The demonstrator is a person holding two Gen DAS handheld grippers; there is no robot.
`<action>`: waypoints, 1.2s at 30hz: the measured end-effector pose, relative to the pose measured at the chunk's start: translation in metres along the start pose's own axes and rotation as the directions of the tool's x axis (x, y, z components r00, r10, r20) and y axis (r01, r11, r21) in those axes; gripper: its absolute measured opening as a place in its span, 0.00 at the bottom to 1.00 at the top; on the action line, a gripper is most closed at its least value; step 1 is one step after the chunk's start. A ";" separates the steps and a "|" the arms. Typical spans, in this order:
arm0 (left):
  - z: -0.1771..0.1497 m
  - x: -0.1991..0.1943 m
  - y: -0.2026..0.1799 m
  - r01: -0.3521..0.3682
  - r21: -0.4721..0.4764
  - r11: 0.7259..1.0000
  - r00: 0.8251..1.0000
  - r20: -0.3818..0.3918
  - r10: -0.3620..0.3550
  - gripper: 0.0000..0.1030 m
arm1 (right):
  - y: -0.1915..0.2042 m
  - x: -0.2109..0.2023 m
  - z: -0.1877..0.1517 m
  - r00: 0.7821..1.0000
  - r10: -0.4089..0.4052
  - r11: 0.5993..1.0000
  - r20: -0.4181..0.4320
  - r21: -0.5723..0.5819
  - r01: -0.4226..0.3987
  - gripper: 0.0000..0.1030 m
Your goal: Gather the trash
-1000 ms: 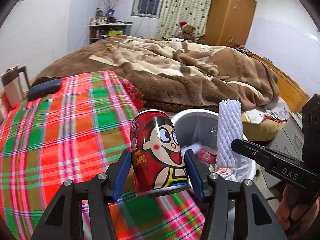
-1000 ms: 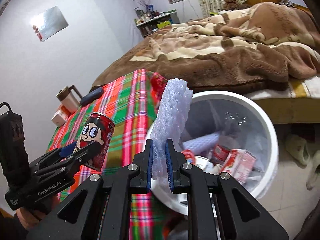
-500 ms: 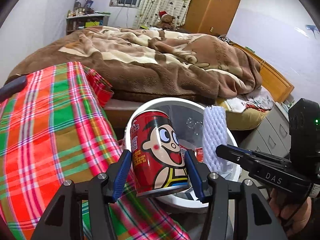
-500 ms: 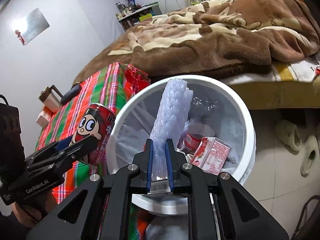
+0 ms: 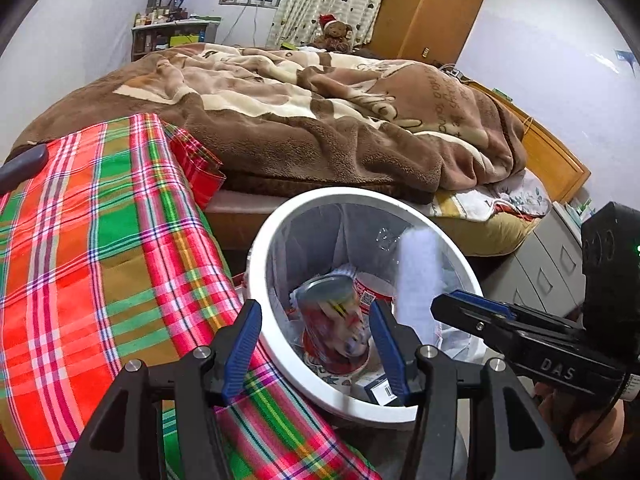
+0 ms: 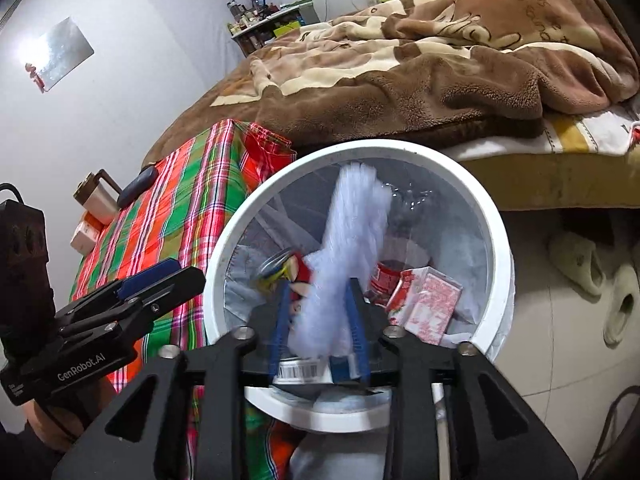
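Note:
A white bin (image 5: pixel 360 194) (image 6: pixel 380 146) with a clear liner stands beside the plaid table. My left gripper (image 5: pixel 314 344) hangs over it, open. The red cartoon can (image 5: pixel 336 328) (image 6: pixel 288 268) is blurred, tilted and loose below the fingers, dropping into the bin. My right gripper (image 6: pixel 318 296) is over the bin too, its jaws opening. The white foam net sleeve (image 6: pixel 352 232) (image 5: pixel 416 276) is blurred between them, with the pads no longer pressing it. Each gripper shows in the other's view: the right gripper (image 5: pixel 456 308) and the left gripper (image 6: pixel 172 276).
Inside the bin lie a red-and-white carton (image 6: pixel 428 304) and other wrappers. The plaid-covered table (image 5: pixel 100 260) holds a dark case (image 6: pixel 138 186) and a mug (image 6: pixel 96 200). A bed with a brown blanket (image 5: pixel 320 120) stands behind. Slippers (image 6: pixel 580 264) lie on the tiled floor.
Both grippers moved from the table's edge to over the bin. The can has left the left jaws and is falling. The right jaws have parted and the foam net is slipping down.

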State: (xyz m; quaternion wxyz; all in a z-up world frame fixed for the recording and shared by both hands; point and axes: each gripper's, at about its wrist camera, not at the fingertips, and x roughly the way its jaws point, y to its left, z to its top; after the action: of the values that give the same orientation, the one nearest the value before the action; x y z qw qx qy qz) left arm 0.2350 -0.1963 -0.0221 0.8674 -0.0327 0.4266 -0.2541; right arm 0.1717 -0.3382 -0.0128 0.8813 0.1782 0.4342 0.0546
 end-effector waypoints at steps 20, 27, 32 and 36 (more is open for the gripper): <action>-0.032 -0.071 0.007 -0.107 -0.012 0.994 0.991 0.086 0.107 0.54 | 0.041 -0.033 -0.019 0.997 0.008 0.995 0.071 -0.103 0.000 0.49; -0.055 -0.103 0.016 -0.173 -0.030 0.984 0.977 0.117 0.175 0.54 | 0.060 -0.044 -0.035 0.995 0.013 0.986 0.100 -0.167 0.004 0.49; -0.073 -0.122 0.024 -0.206 -0.051 0.977 0.968 0.133 0.211 0.54 | 0.075 -0.054 -0.045 0.992 0.012 0.976 0.124 -0.216 0.015 0.49; -0.086 -0.133 0.030 -0.246 -0.060 0.967 0.958 0.136 0.253 0.54 | 0.086 -0.059 -0.054 0.990 0.015 0.967 0.138 -0.256 0.021 0.49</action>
State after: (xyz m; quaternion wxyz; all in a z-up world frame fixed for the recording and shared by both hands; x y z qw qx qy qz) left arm 0.1143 -0.0940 0.0114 0.9199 -0.0152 0.3695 -0.1306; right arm 0.0983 -0.2583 0.0318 0.9251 0.0655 0.3615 0.0963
